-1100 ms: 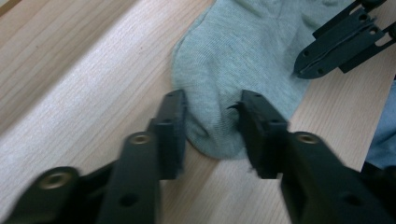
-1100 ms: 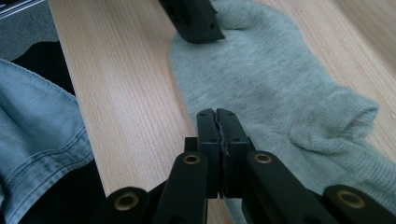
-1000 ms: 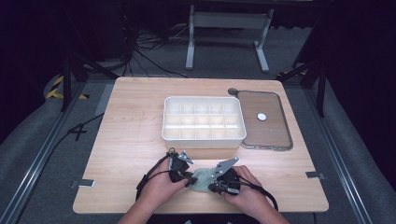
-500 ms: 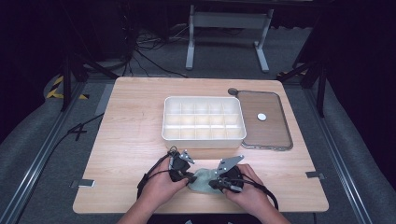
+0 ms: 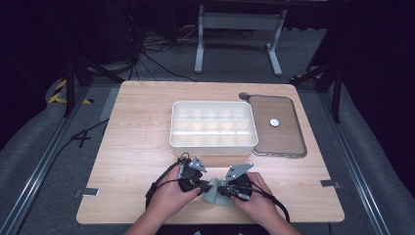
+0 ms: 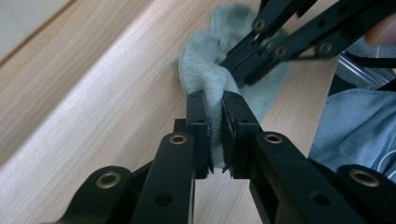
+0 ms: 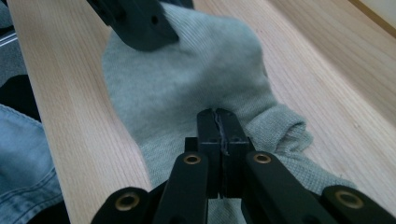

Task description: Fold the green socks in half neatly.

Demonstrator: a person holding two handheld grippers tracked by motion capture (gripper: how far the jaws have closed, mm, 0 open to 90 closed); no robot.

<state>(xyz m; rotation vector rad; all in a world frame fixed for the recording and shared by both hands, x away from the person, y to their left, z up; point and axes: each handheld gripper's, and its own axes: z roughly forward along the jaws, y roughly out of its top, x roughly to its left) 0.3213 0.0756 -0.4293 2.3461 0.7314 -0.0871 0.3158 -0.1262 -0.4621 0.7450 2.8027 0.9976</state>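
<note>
Left gripper (image 6: 214, 135) and right gripper (image 7: 218, 135) both clamped on grey-green sock (image 7: 187, 79)

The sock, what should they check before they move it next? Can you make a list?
1. Left gripper pinching the sock: ok, cloth is clamped between its jaws.
2. Right gripper holding it too: ok, jaws shut on a fold.
3. Sock lying on the table: ok, near the front edge.
4. White divided tray in place: ok, behind the hands, its compartments look empty.
5. Brown lid out of the way: ok, beside the tray.
6. Sock fully flat: not ok, it is bunched.
</note>
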